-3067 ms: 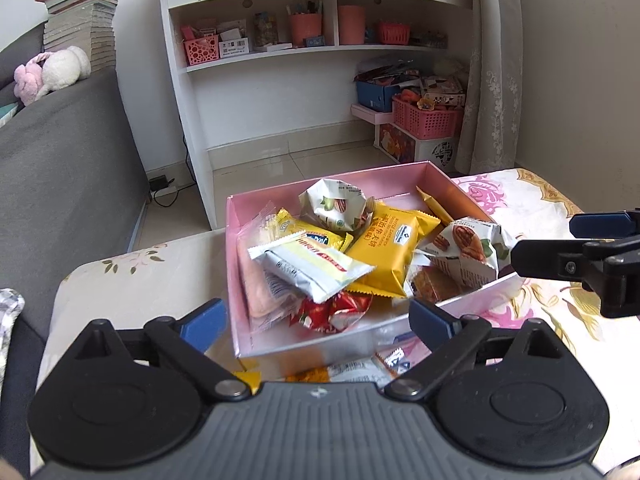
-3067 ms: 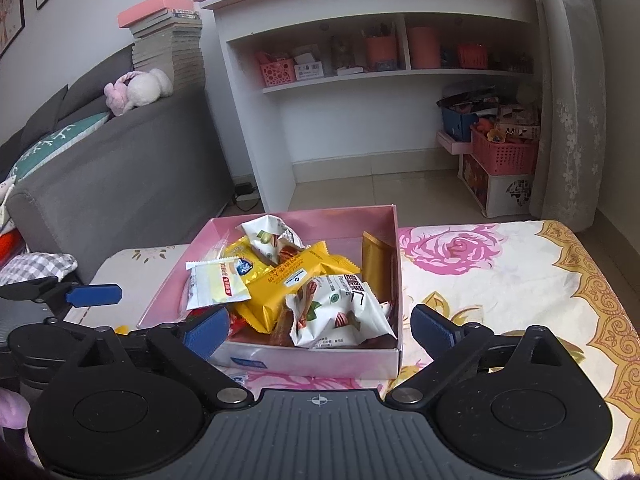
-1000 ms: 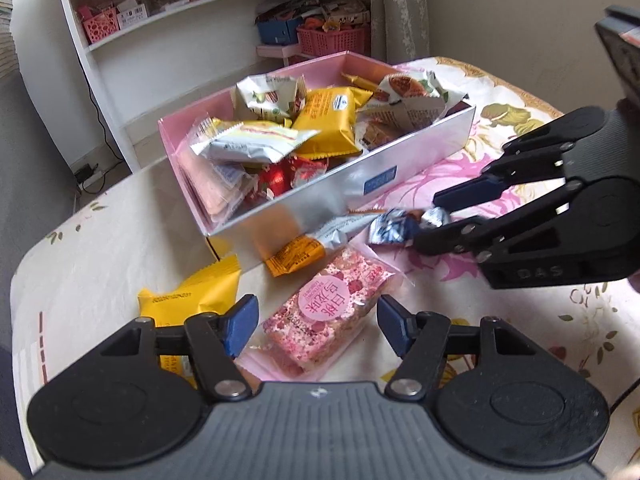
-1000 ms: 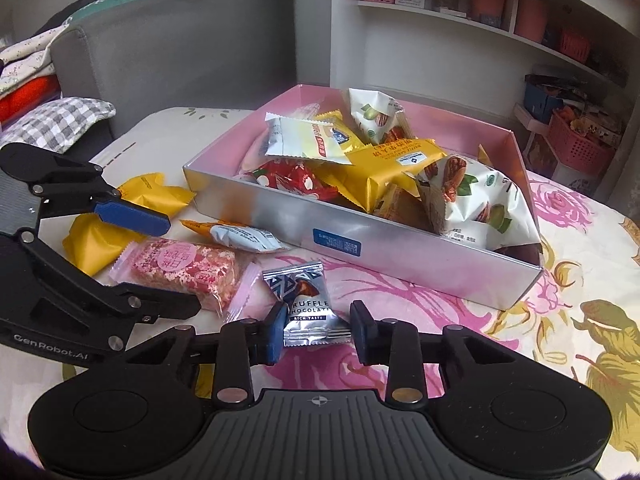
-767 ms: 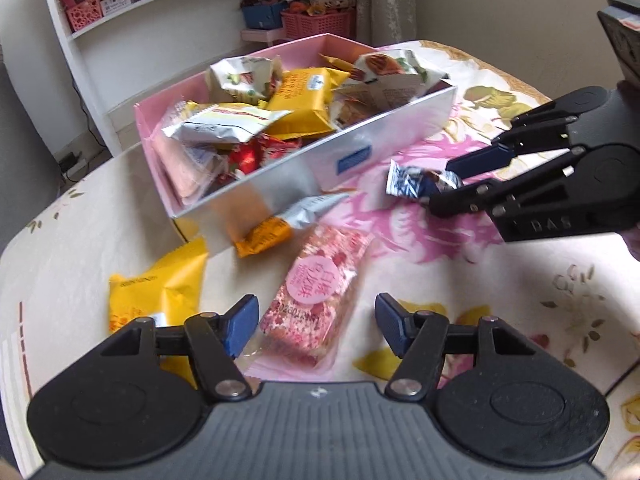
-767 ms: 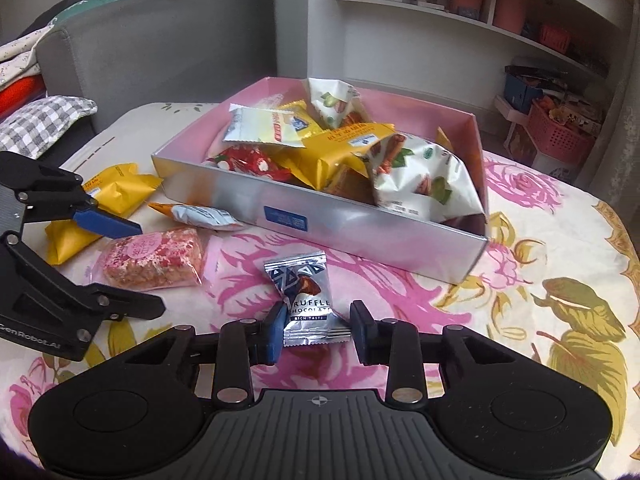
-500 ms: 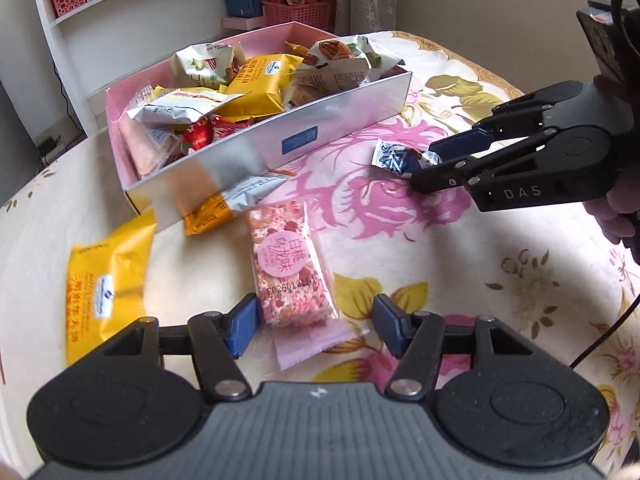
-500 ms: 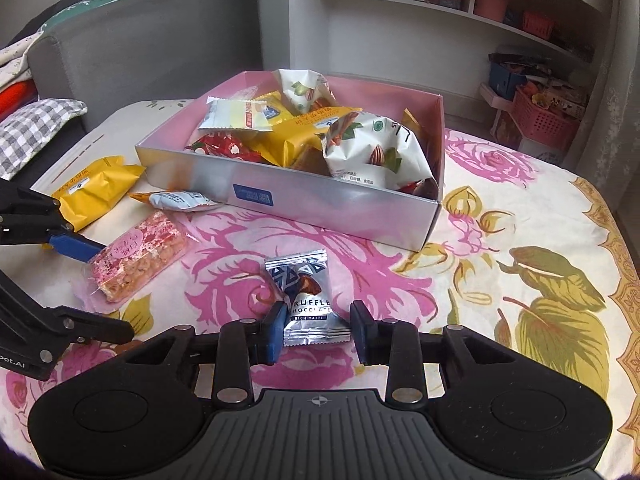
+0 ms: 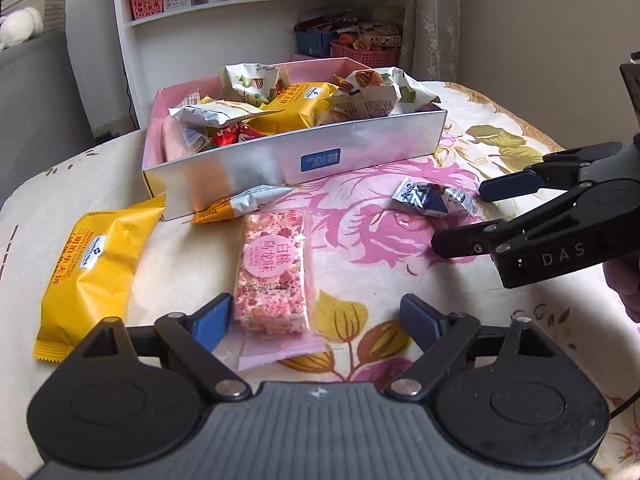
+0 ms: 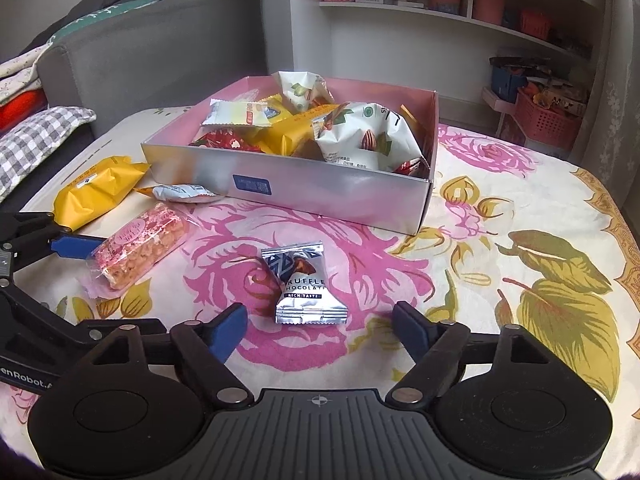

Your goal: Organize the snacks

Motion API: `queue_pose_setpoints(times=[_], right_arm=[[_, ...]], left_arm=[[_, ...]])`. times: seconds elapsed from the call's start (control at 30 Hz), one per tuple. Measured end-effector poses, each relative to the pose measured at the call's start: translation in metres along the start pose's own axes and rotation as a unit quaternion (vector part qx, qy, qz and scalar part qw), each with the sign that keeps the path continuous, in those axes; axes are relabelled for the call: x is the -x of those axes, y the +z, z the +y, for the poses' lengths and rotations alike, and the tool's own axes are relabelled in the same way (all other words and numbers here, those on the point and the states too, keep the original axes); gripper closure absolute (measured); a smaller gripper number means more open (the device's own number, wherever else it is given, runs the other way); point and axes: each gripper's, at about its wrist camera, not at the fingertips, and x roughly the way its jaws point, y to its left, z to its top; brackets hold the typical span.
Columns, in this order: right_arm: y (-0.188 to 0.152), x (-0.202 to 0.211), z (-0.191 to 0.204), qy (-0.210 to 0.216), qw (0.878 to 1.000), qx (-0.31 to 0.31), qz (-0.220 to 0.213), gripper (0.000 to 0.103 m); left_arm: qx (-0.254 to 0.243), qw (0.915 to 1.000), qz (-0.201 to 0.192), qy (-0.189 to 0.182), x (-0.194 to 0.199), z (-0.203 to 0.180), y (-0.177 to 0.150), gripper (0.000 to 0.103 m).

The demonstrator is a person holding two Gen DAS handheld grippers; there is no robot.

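Note:
A pink snack bar point(image 9: 272, 272) lies flat on the flowered cloth between the wide-apart fingers of my left gripper point(image 9: 316, 318), whose jaws are opening; its left pad sits right beside the wrapper. A silver truffle chocolate packet point(image 10: 304, 284) lies loose on the cloth just ahead of my right gripper point(image 10: 320, 326), whose jaws are opening too and do not touch it. Behind both stands the pink box point(image 9: 360, 152) heaped with snack packets. A yellow packet point(image 9: 96, 264) and a small orange-and-silver packet point(image 9: 244, 204) lie left of the bar, outside the box.
The table's rounded edge runs along the left and far right. A grey sofa point(image 10: 152, 52) with cushions stands at the left, a white shelf unit point(image 9: 240, 12) with baskets behind the table. The right gripper's body point(image 9: 560, 224) reaches in beside the chocolate in the left wrist view.
Both grippers carried their snacks back from the box, lowered them to the cloth and opened. The pink bar and the chocolate packet now lie released. The left gripper rolled, so the bar points away.

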Motion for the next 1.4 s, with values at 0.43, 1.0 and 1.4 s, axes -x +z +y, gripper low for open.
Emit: queue_pose_setpoints(times=[0.43, 1.0, 1.4], right_arm=[[-0.006, -0.001, 0.0, 0.001, 1.0, 0.004, -0.008, 0.0], [0.013, 0.0, 0.002, 0.006, 1.0, -0.005, -0.003, 0.035], [0.02, 0.006, 0.006, 0.015, 1.0, 0.001, -0.008, 0.069]], left_arm=[[0.004, 0.9996, -0.028, 0.007, -0.004, -0.001, -0.005, 0.001], [0.037, 0.9987, -0.028, 0.021, 0.005, 0.004, 0.008, 0.07], [0.03, 0.9991, -0.03, 0.0, 0.016, -0.004, 0.02, 0.073]])
